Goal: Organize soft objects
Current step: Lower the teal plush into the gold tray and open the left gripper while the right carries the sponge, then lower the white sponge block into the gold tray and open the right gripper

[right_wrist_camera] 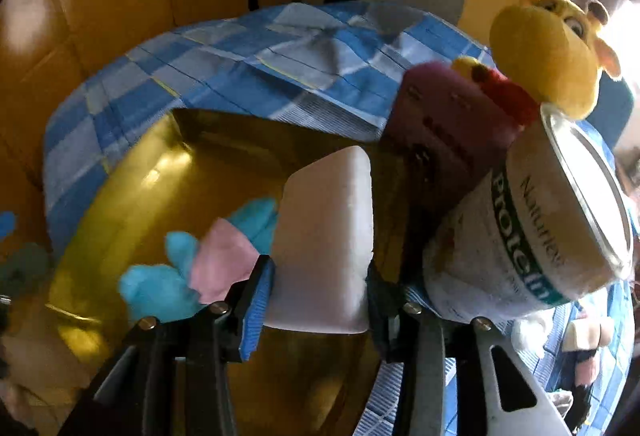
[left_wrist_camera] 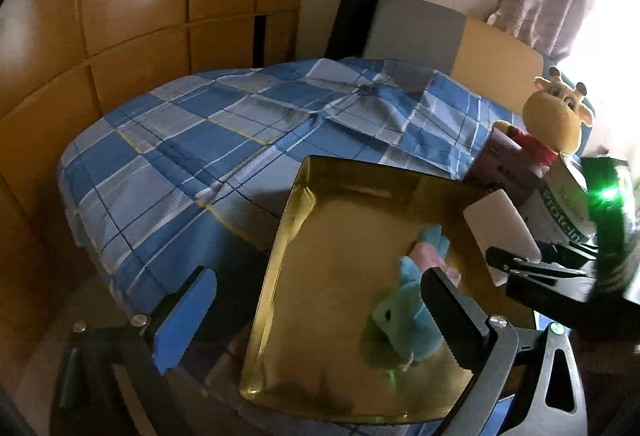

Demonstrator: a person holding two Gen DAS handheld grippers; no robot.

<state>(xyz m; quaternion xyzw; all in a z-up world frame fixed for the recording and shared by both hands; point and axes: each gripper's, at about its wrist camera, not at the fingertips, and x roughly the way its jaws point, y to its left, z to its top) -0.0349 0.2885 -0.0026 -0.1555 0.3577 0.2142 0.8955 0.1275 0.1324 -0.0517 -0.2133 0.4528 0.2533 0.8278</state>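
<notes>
Right gripper (right_wrist_camera: 320, 288): jaws pinching white sponge (right_wrist_camera: 324, 236) over tray (right_wrist_camera: 120, 180).
Left gripper (left_wrist_camera: 320, 316): jaws spread, empty.
Risk: early release, sponge bouncing past rim.

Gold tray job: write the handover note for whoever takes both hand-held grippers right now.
Left hand-held gripper: open, empty, above the gold tray.
Right hand-held gripper: holds the white sponge block over the tray.
Done: blue and pink plush toy already lies in the tray.
Left: set the sponge down; the giraffe plush sits outside, behind the protein tub.
</notes>
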